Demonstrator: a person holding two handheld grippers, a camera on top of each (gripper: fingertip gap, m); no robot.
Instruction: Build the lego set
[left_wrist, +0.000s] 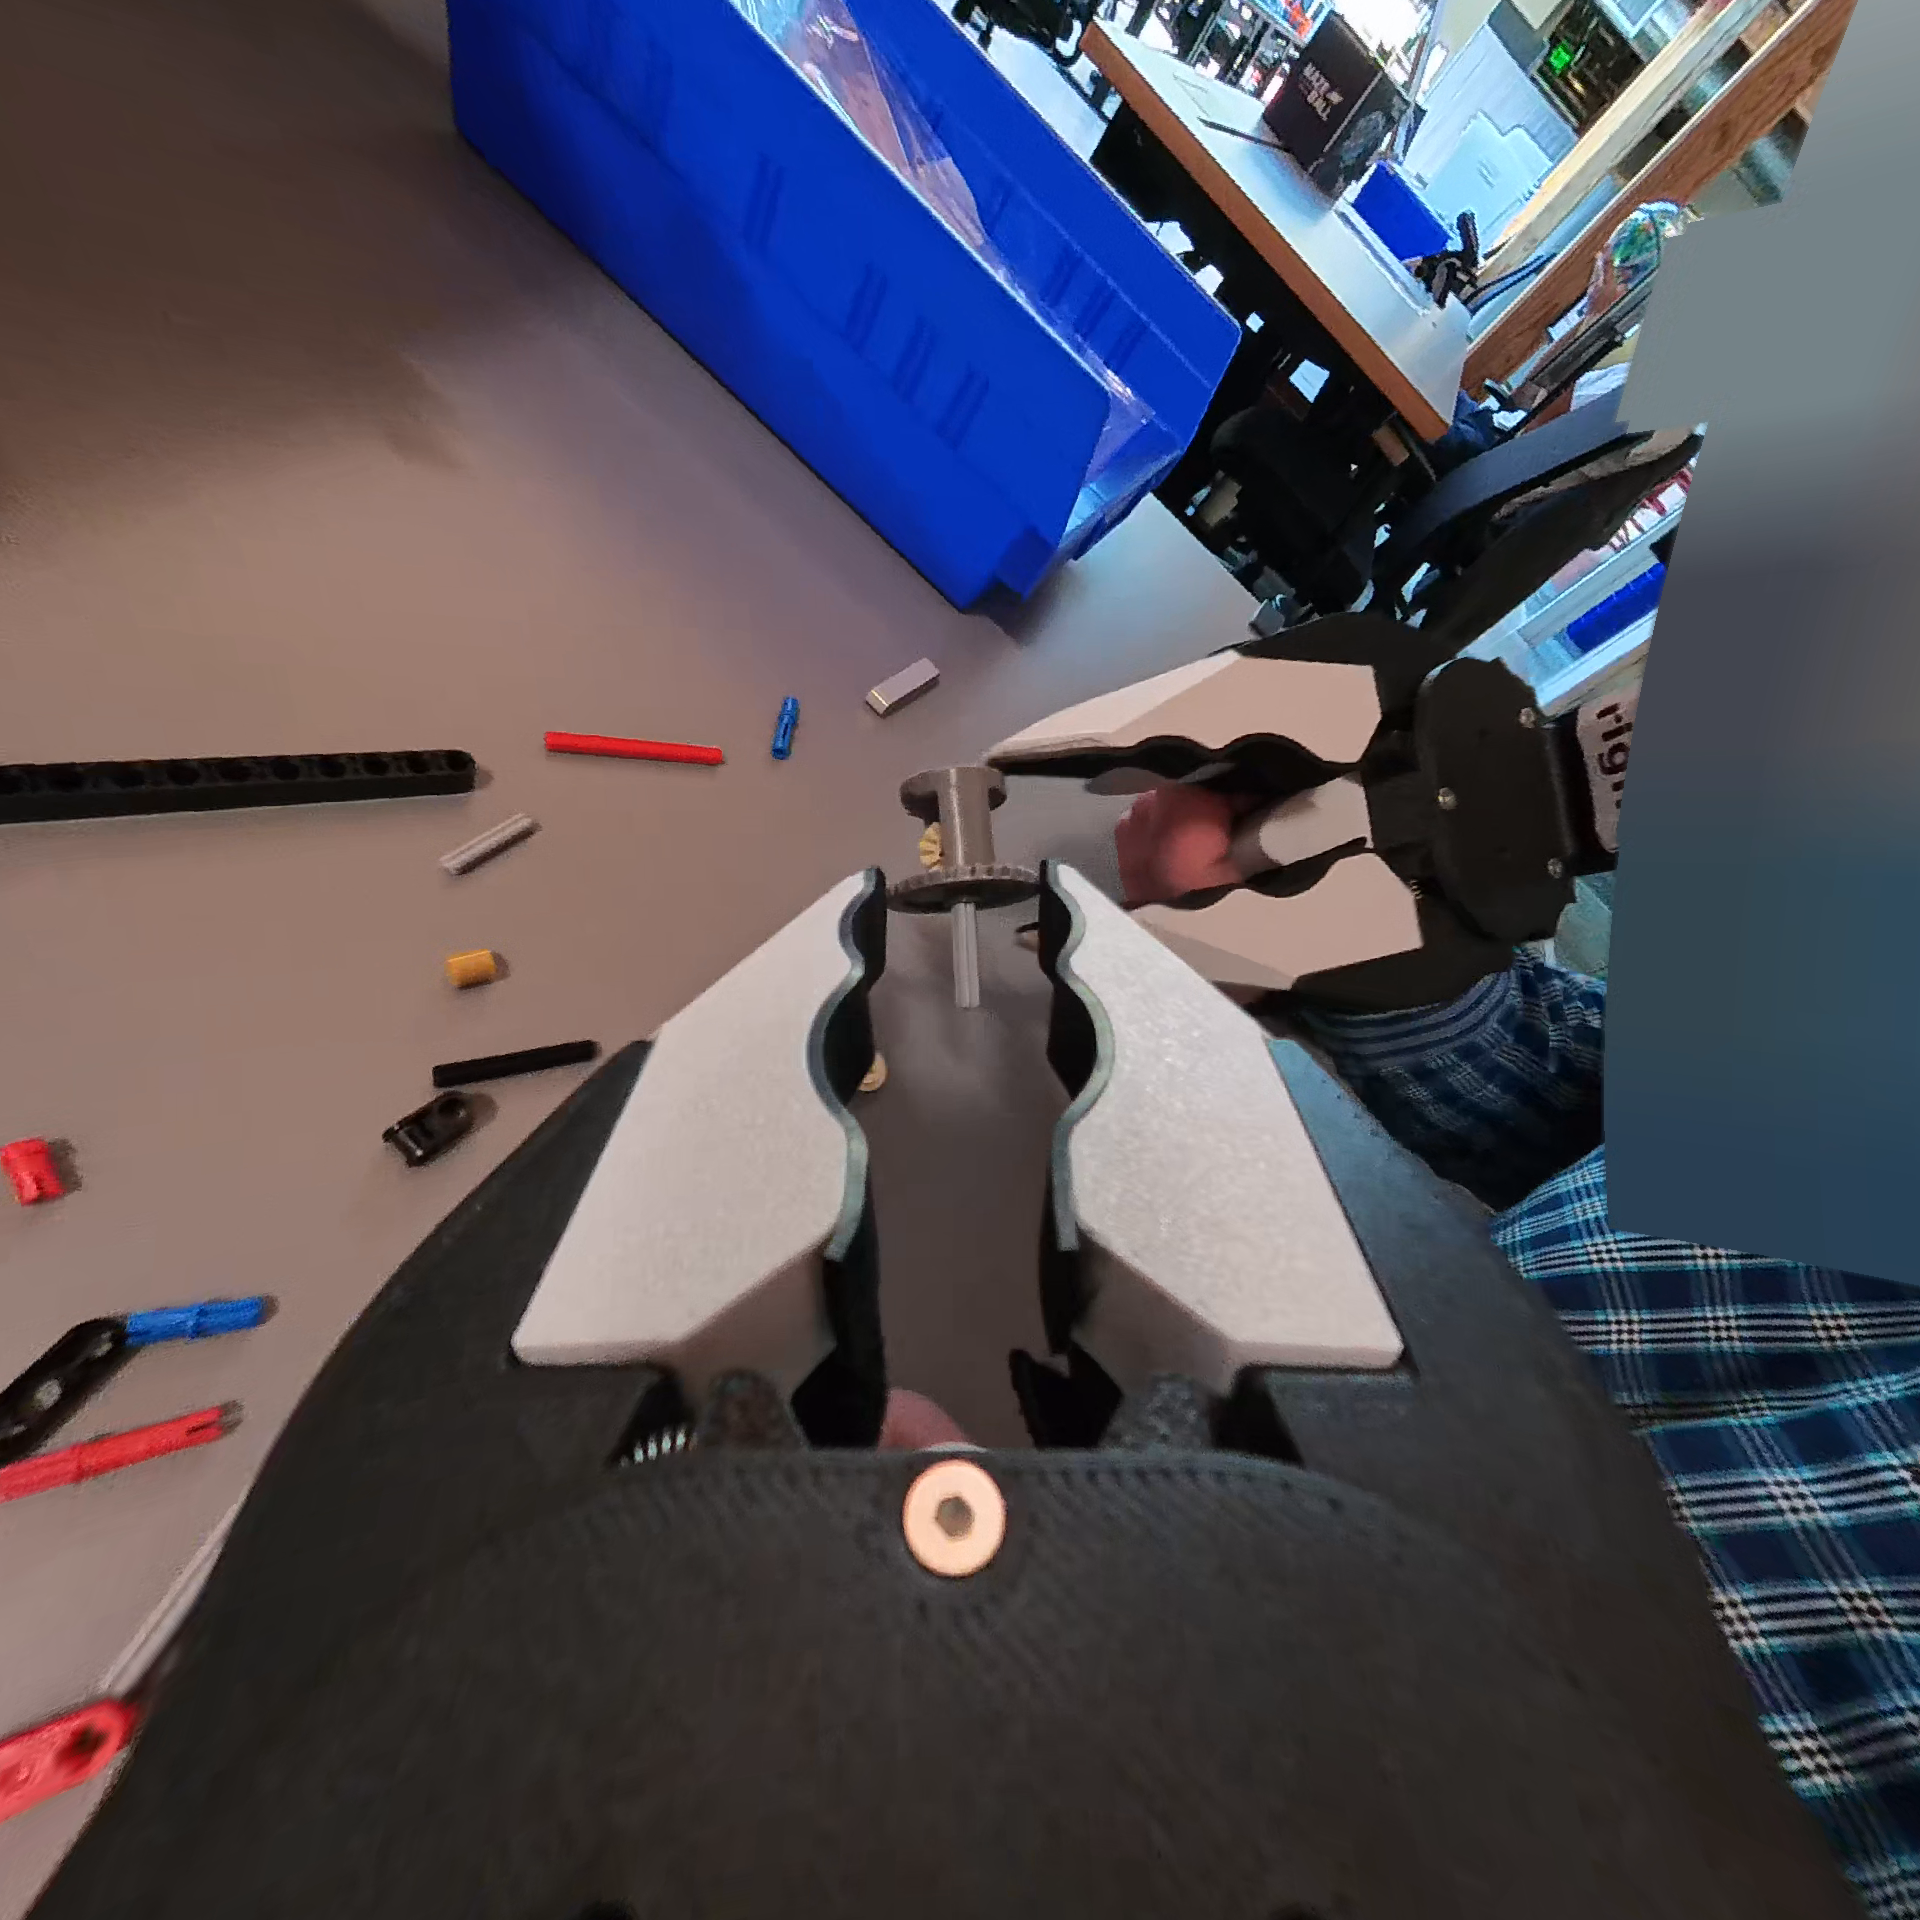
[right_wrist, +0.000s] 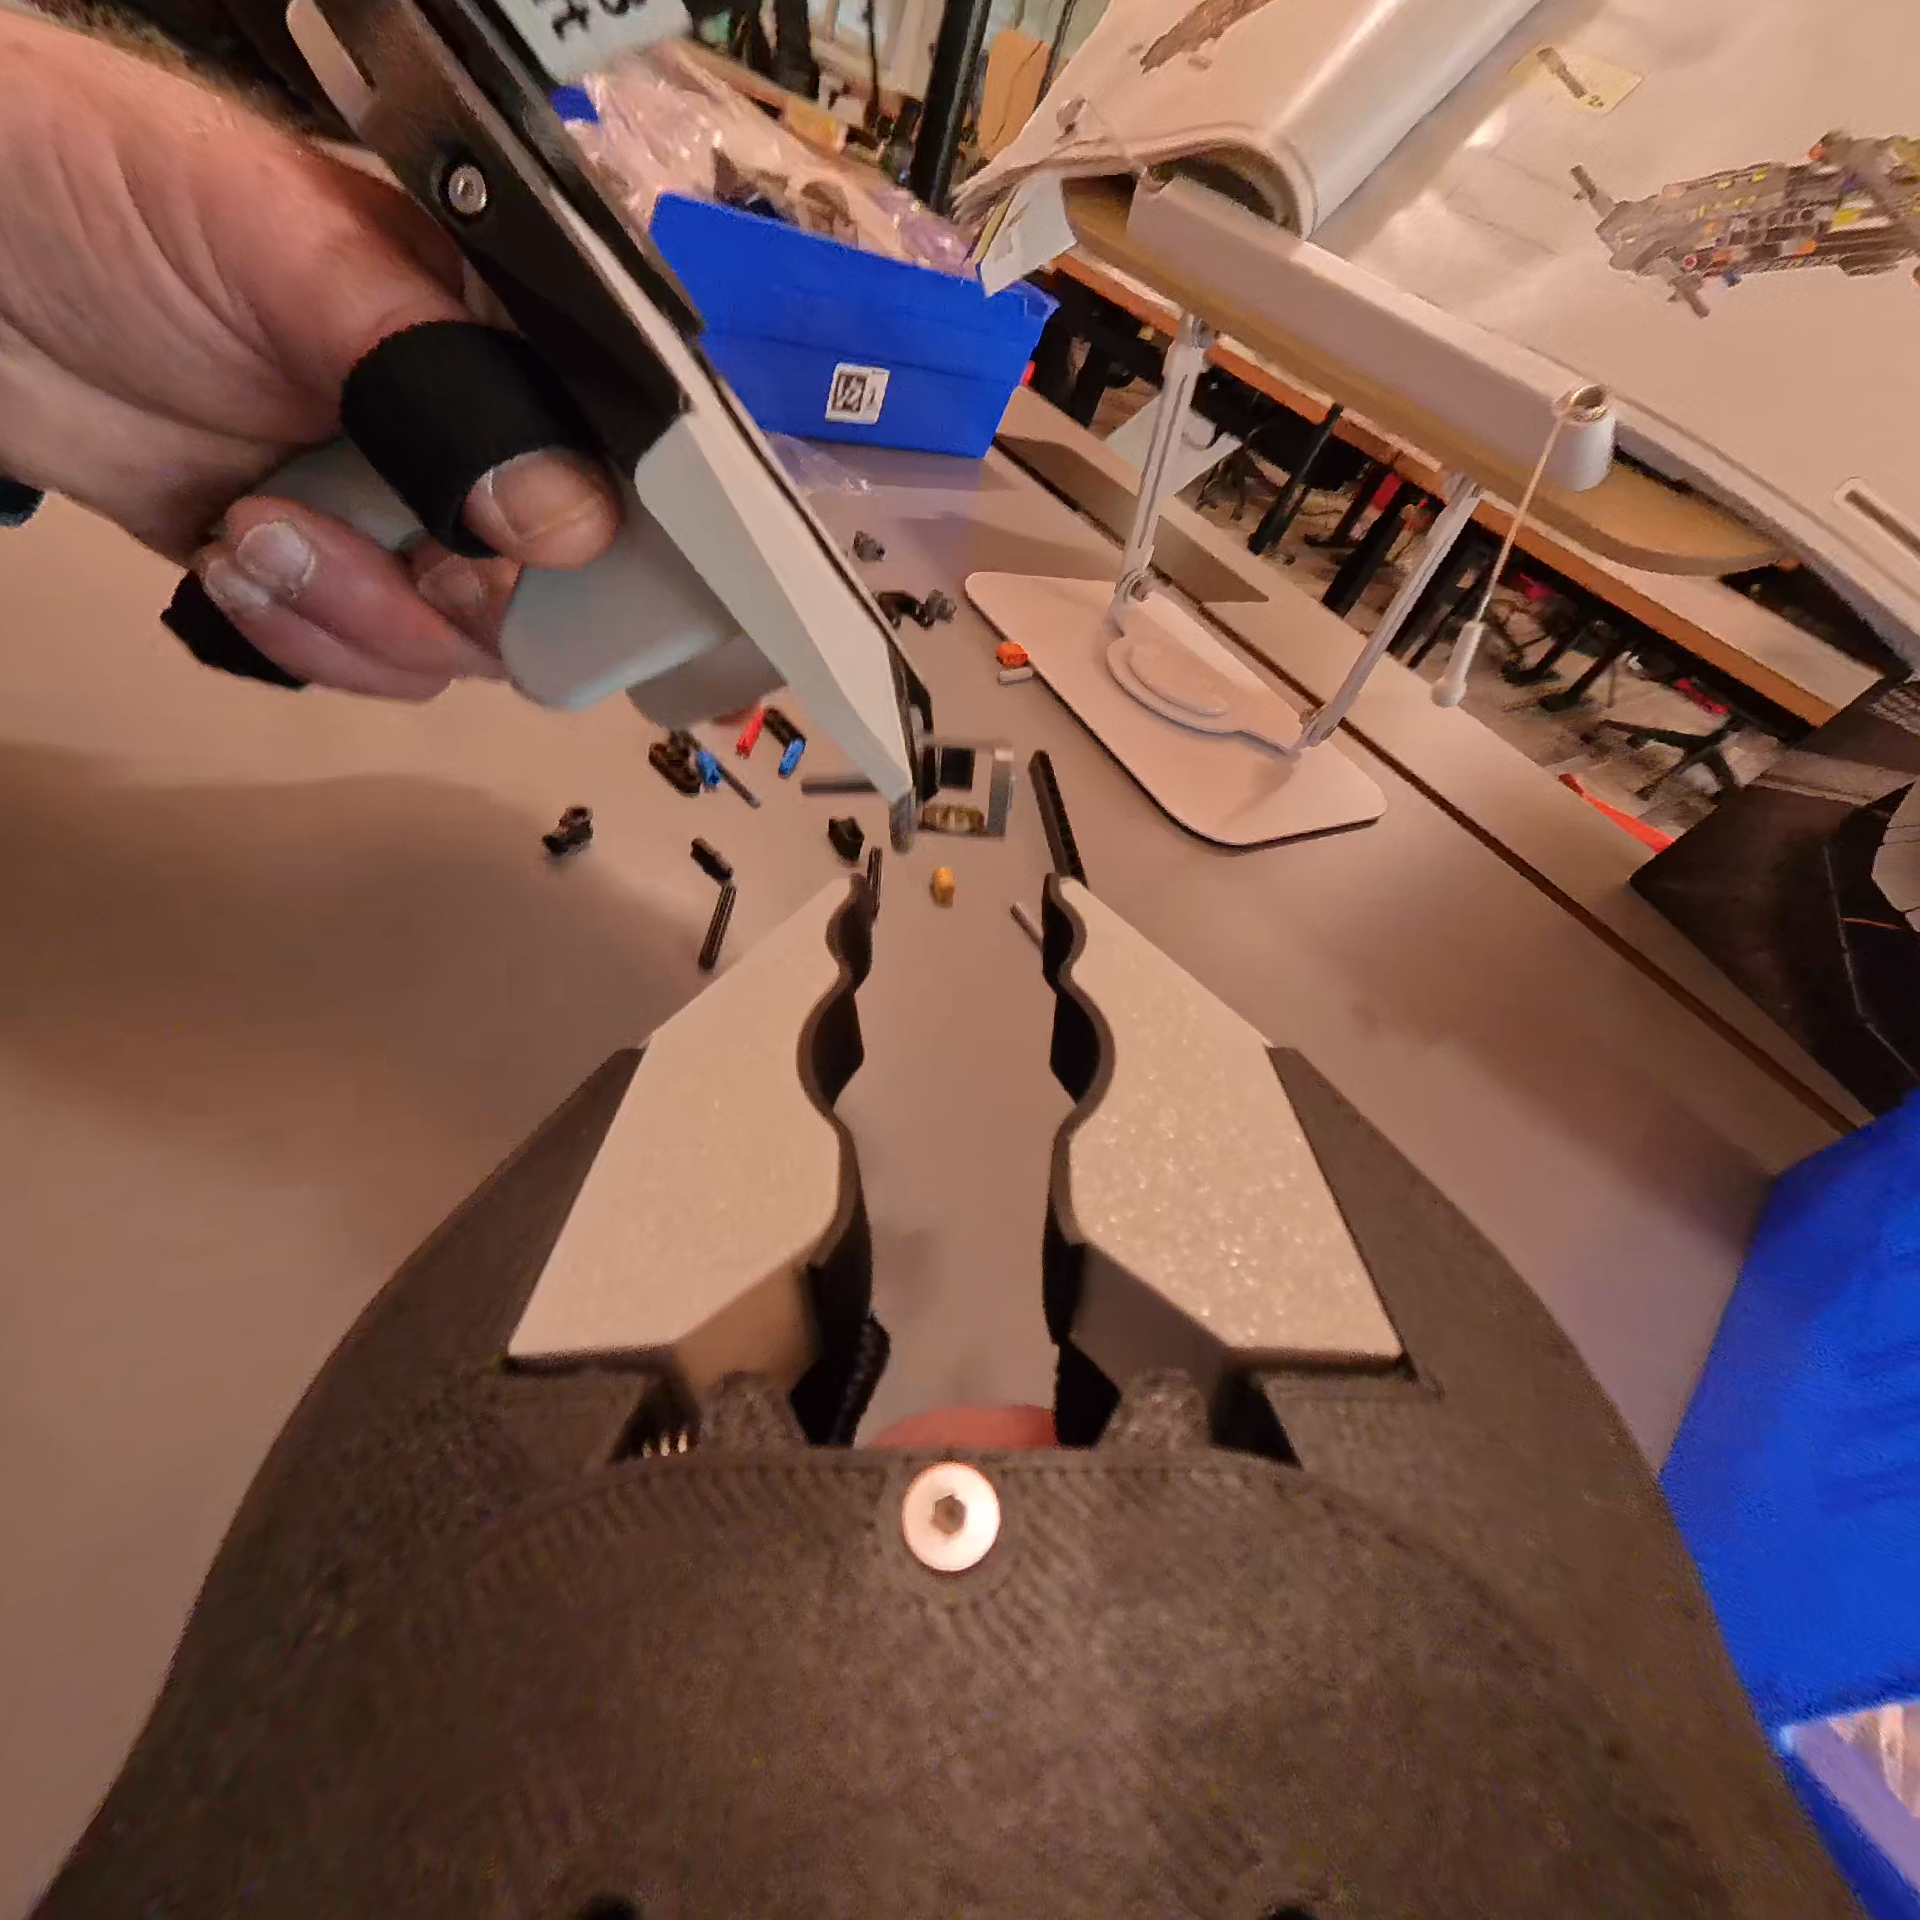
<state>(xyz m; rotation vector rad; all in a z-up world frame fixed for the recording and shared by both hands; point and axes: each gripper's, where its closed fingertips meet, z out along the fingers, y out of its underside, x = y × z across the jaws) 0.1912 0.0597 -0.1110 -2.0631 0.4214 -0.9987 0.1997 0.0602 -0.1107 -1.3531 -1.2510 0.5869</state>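
My left gripper (left_wrist: 961, 888) is shut on the toothed rim of a grey gear-and-spool assembly (left_wrist: 951, 810), held above the grey table (left_wrist: 312, 416). A light grey axle (left_wrist: 966, 961) sticks out of it towards the camera, and a small tan gear (left_wrist: 928, 842) sits beside the spool. In the right wrist view the left gripper (right_wrist: 906, 805) comes in from the upper left, held by a hand, with the assembly (right_wrist: 971, 790) at its tips. My right gripper (right_wrist: 956, 894) is open and empty, just short of the assembly. Its upper finger (left_wrist: 1143, 707) nearly touches the spool's flange.
Loose parts lie on the table: a long black beam (left_wrist: 239, 784), a red axle (left_wrist: 634, 748), a blue pin (left_wrist: 785, 725), a yellow bush (left_wrist: 474, 966) and a black axle (left_wrist: 514, 1062). A blue bin (left_wrist: 831, 260) stands behind them. A white book stand (right_wrist: 1195, 707) holds the instruction booklet (right_wrist: 1558, 208). Only a small space, under 4 cm, lies between the two pairs of fingers.
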